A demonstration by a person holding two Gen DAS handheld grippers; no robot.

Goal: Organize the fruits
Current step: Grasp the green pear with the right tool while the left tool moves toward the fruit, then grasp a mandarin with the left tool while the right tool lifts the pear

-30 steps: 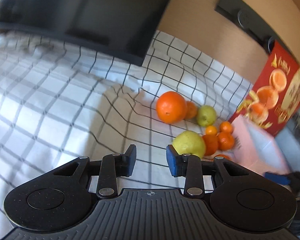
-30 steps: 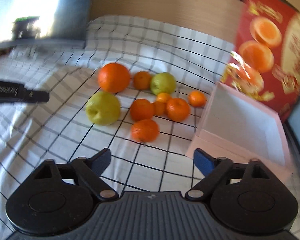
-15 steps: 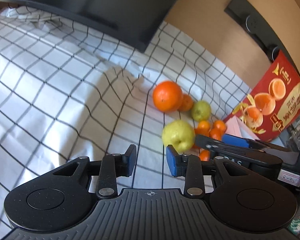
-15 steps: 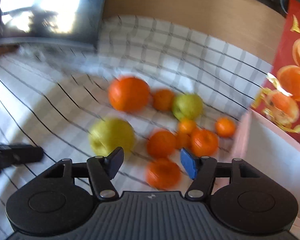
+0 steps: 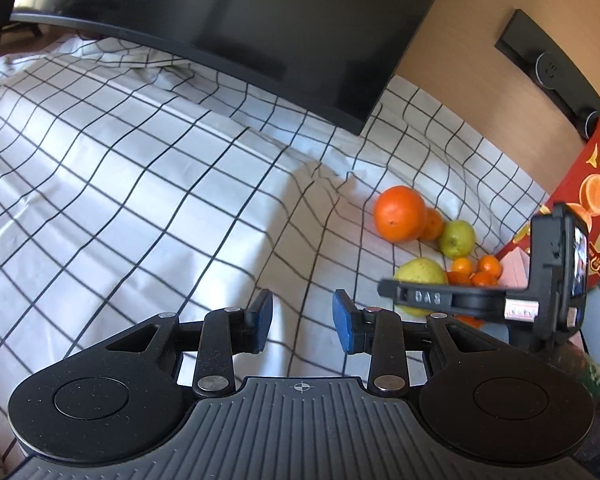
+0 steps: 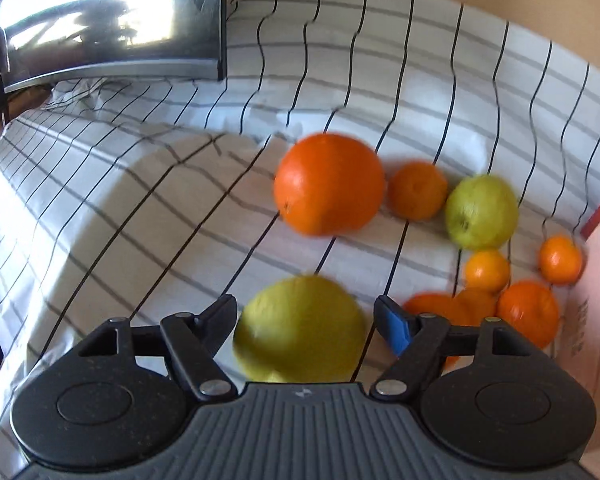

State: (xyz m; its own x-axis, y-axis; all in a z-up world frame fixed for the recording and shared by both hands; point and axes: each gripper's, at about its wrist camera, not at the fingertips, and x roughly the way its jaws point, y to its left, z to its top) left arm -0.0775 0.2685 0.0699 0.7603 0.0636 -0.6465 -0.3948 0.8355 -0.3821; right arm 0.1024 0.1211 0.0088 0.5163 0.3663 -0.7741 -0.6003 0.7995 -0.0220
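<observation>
Fruit lies in a cluster on the checked cloth (image 6: 140, 200). There is a big orange (image 6: 328, 184), a green apple (image 6: 480, 212), a yellow apple (image 6: 300, 328) and several small mandarins (image 6: 528, 312). My right gripper (image 6: 306, 312) straddles the yellow apple. Its jaws are opening, and a small gap shows at the blue right pad. In the left wrist view a finger (image 5: 420, 296) of the right gripper crosses in front of the yellow apple (image 5: 420, 272). My left gripper (image 5: 302, 316) hangs over bare cloth to the left of the fruit, open with a narrow gap and nothing in it.
A pale open box (image 6: 596, 320) stands just right of the mandarins, with a red orange-printed carton (image 5: 588, 208) behind it. A dark monitor (image 5: 220, 20) stands at the back left on the cloth. A wooden wall panel (image 5: 460, 60) closes the far side.
My right gripper moved forward and down from in front of the pile to around the yellow apple, and its jaws narrowed. It came into the left wrist view. My left gripper drifted slightly away.
</observation>
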